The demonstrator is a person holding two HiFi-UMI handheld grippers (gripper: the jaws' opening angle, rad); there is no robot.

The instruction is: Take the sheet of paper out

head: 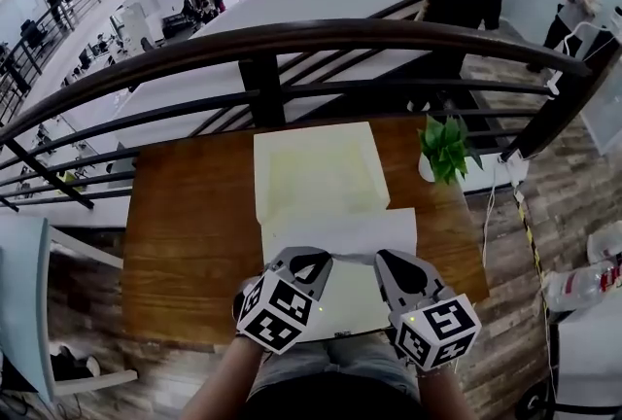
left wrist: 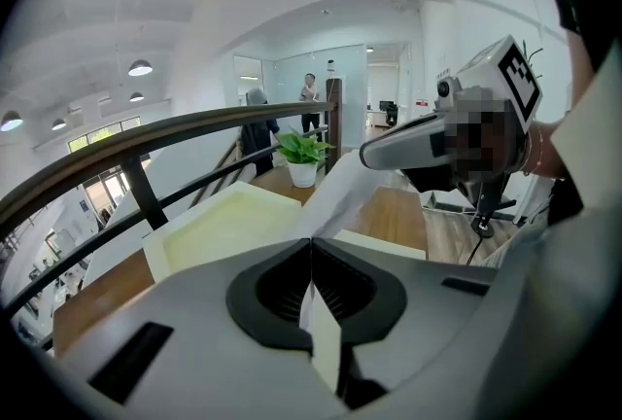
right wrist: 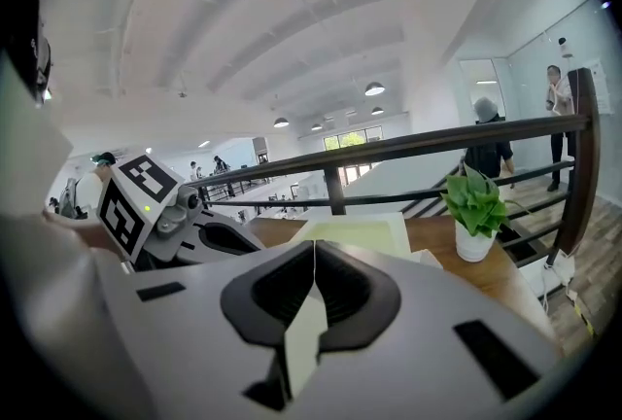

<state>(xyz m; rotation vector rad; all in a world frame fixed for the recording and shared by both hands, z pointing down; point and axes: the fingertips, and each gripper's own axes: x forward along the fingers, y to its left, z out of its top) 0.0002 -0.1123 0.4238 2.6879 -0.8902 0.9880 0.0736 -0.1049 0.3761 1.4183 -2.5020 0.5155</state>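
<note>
The sheet of paper point(head: 342, 238) is held over the near part of the wooden worktop point(head: 185, 224), gripped along its near edge at two spots. The left gripper point(head: 321, 260) and the right gripper point(head: 383, 260) each have their fingers closed flat on it. Only the gripper views show the thin white strip caught between each closed pair. Only the head view shows the sheet's far edge meeting a shallow pale box point(head: 316, 165), with a potted plant point(head: 445, 151) to the box's right.

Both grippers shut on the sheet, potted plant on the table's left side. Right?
No. The potted plant stands at the right side of the table; the head view shows it. Left gripper and right gripper are both shut on the sheet.
</note>
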